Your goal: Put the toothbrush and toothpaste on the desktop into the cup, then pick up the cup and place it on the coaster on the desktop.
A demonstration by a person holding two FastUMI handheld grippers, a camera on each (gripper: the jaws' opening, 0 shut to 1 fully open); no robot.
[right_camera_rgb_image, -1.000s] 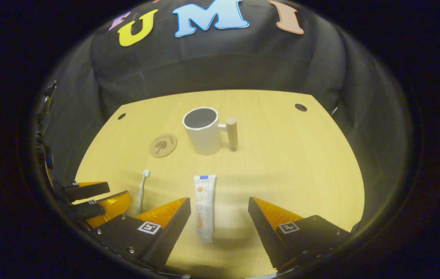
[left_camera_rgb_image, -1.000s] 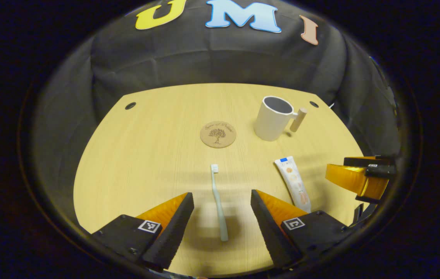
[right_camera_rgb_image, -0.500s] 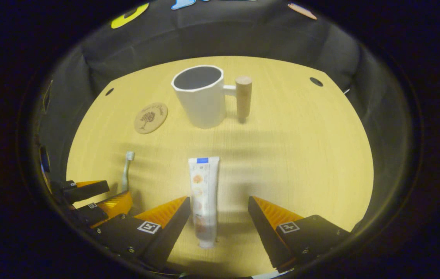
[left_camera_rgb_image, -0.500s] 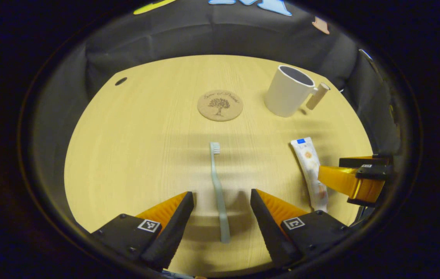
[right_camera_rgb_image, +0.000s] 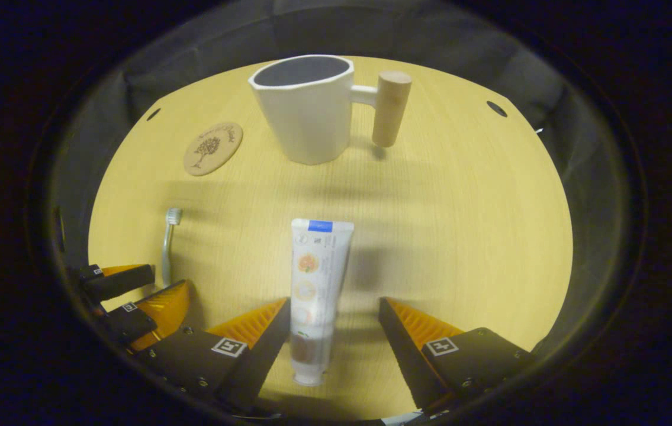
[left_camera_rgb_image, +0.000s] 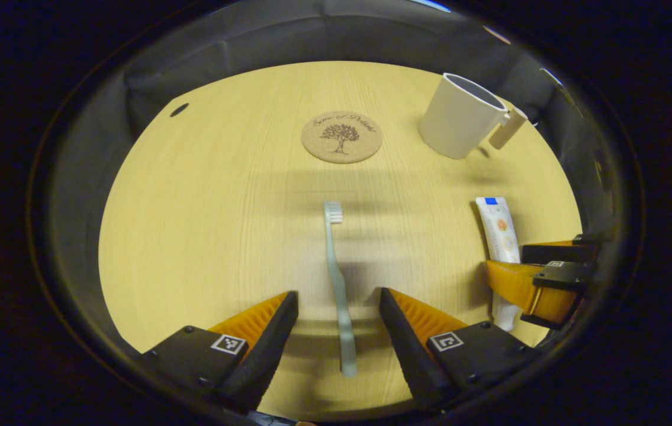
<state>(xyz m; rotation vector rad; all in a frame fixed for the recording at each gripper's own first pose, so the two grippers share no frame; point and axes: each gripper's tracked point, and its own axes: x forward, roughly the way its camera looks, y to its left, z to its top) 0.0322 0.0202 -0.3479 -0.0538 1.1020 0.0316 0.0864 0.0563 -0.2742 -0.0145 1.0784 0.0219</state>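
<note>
The left gripper (left_camera_rgb_image: 338, 307) is spread wide astride the pale green toothbrush (left_camera_rgb_image: 336, 284) on the light wooden desktop (left_camera_rgb_image: 205, 207). The right gripper (right_camera_rgb_image: 336, 316) is equally wide around the white toothpaste tube (right_camera_rgb_image: 314, 290); neither grips. The round cork coaster (left_camera_rgb_image: 341, 136) bears a tree and script, possibly lettering, illegible. The white cup (right_camera_rgb_image: 306, 109) with wooden handle stands beyond.

Desk (left_camera_rgb_image: 205, 213): pale yellow wood grain. Cup (right_camera_rgb_image: 306, 112), upper centre: white, grey inside, tan wooden handle; coaster (left_camera_rgb_image: 341, 136): brown cork with a dark tree print. Toothbrush (left_camera_rgb_image: 336, 278): pale grey-green, white bristles; toothpaste (right_camera_rgb_image: 314, 284): white tube, blue band, orange motifs.
</note>
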